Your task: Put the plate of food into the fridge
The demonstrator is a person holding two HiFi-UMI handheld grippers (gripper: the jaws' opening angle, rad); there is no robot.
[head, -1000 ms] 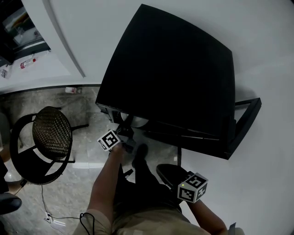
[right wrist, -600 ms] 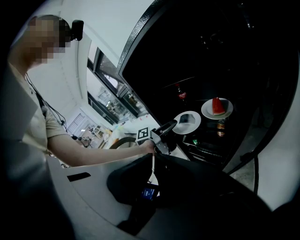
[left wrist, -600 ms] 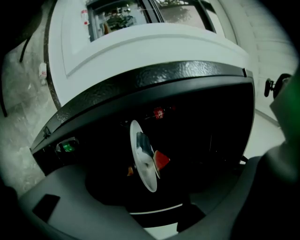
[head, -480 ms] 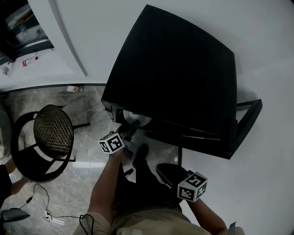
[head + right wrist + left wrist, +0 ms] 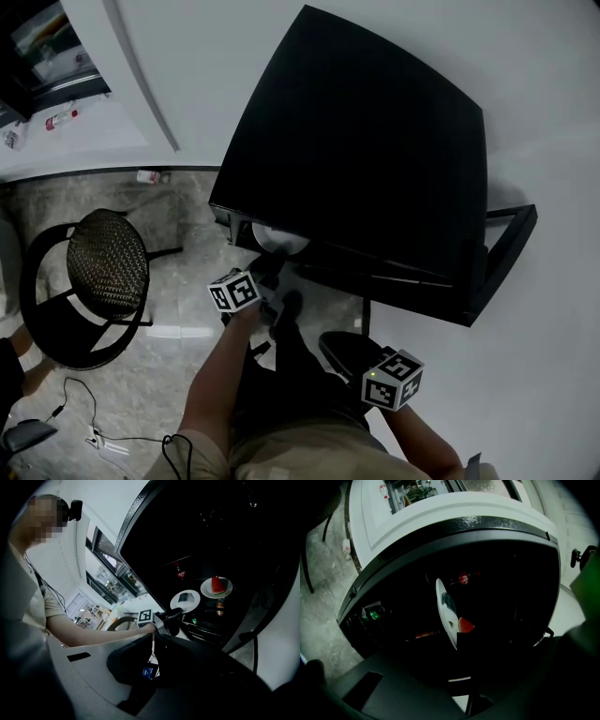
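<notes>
The left tongs (image 5: 271,262), just now closing on only the rim of the round white plate of food (image 5: 281,242) inside the black fridge (image 5: 375,141), might tip it, while the right tongs (image 5: 153,641) are pressed together, empty.

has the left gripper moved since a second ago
Yes, slightly: the left gripper has shifted right, away from the chair, towards the fridge. Its tongs have just been closing on the plate.

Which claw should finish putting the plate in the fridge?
Left. The left claw has just closed on the plate rim inside the fridge; the right claw hangs back, shut, empty.
</notes>
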